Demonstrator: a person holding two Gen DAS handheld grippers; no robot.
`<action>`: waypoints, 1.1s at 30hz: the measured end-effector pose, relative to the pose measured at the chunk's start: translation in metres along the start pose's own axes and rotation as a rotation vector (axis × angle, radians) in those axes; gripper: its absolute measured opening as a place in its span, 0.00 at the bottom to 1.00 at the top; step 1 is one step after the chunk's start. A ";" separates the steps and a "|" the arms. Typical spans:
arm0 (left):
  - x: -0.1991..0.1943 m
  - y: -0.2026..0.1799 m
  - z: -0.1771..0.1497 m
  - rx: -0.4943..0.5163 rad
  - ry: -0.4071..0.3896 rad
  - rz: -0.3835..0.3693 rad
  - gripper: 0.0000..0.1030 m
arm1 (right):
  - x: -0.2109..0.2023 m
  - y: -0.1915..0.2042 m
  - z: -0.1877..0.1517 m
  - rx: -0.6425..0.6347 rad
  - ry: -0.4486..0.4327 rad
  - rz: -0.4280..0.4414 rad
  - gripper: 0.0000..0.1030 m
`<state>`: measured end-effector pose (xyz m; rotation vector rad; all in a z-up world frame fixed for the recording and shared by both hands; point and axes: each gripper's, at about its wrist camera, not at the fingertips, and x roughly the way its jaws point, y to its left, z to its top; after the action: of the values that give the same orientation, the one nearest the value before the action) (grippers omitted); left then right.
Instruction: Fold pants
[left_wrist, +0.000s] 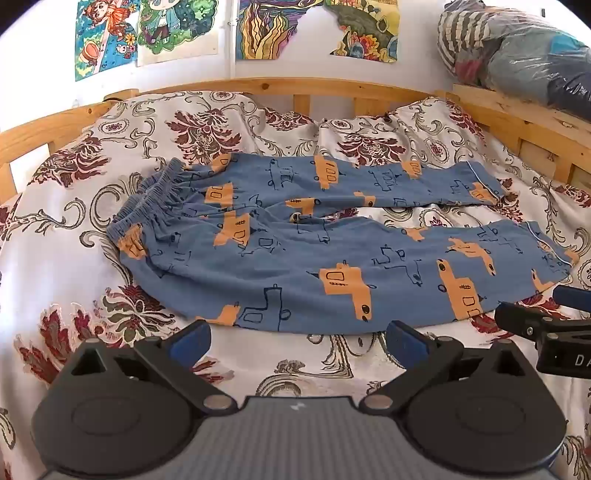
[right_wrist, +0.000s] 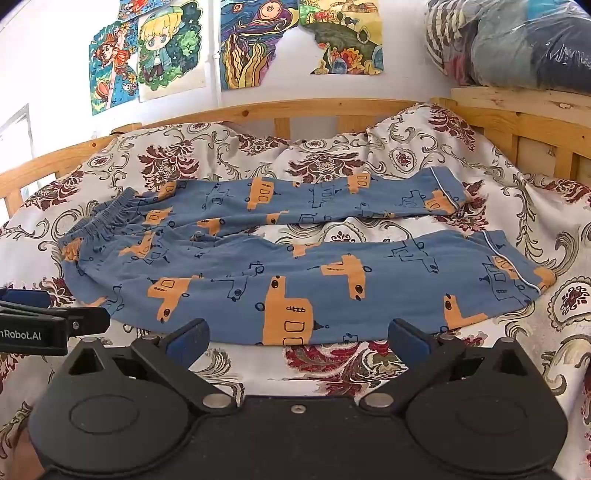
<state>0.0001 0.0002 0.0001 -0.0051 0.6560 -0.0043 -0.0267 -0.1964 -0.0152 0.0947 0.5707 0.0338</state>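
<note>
Blue pants (left_wrist: 295, 243) with orange truck prints lie spread flat on the bed, waistband (left_wrist: 147, 206) at the left, both legs running right with a gap between them. They also show in the right wrist view (right_wrist: 295, 258). My left gripper (left_wrist: 297, 341) is open and empty, just in front of the near leg's lower edge. My right gripper (right_wrist: 297, 338) is open and empty, also at the near leg's lower edge, further right. The right gripper's side shows in the left wrist view (left_wrist: 546, 325), and the left gripper's side in the right wrist view (right_wrist: 51, 325).
The bed is covered by a white floral bedspread (left_wrist: 74, 288). A wooden bed rail (left_wrist: 258, 86) runs along the back and right. A plastic-wrapped bundle of bedding (left_wrist: 517, 51) sits on the rail at the upper right. Drawings hang on the wall (left_wrist: 177, 33).
</note>
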 end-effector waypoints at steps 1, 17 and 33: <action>0.000 0.000 0.000 -0.001 0.000 -0.001 1.00 | 0.000 0.000 0.000 0.000 0.000 0.000 0.99; 0.000 -0.003 -0.001 0.001 0.007 -0.013 1.00 | 0.002 0.005 0.000 -0.004 0.003 0.000 0.99; 0.000 -0.002 -0.002 -0.002 0.007 -0.012 1.00 | 0.003 0.008 0.001 -0.005 0.006 0.004 0.99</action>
<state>-0.0010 -0.0013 -0.0015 -0.0114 0.6634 -0.0154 -0.0239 -0.1879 -0.0152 0.0910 0.5763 0.0389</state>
